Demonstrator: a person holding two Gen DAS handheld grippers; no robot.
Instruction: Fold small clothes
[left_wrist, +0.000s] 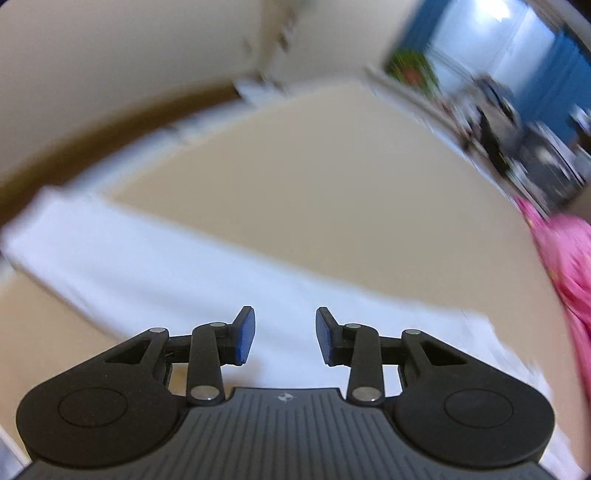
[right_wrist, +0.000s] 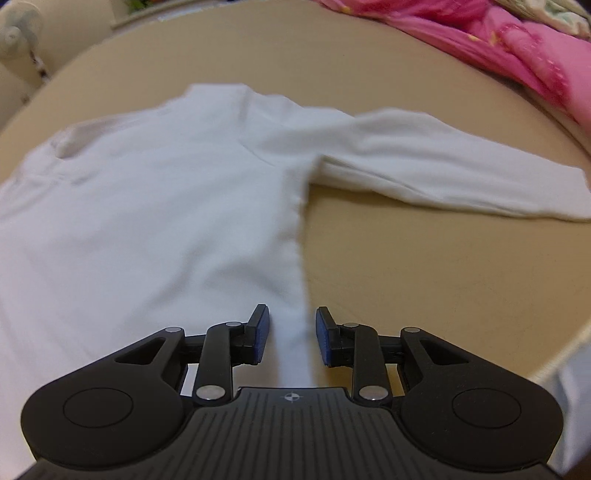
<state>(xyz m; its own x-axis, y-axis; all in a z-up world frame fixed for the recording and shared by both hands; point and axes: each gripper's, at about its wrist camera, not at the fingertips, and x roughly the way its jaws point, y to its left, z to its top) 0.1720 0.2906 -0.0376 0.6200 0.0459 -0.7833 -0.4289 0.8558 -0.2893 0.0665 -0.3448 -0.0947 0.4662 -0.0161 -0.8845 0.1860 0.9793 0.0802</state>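
A small white long-sleeved shirt (right_wrist: 155, 206) lies flat on a beige round table (right_wrist: 424, 277), its right sleeve (right_wrist: 443, 166) stretched out to the side. My right gripper (right_wrist: 291, 334) hovers over the shirt's right side seam near the hem, jaws apart, with nothing pinched between the blue pads (right_wrist: 260, 332). In the blurred left wrist view the white shirt (left_wrist: 184, 273) shows as a band across the table (left_wrist: 314, 184). My left gripper (left_wrist: 285, 336) stands above that cloth with its jaws apart and nothing between them.
A pile of pink clothes (right_wrist: 517, 48) lies at the table's far right edge and shows as pink cloth (left_wrist: 565, 266) in the left wrist view. A white fan (right_wrist: 18, 33) stands beyond the table at the left. A blue-framed window area (left_wrist: 517, 74) is behind.
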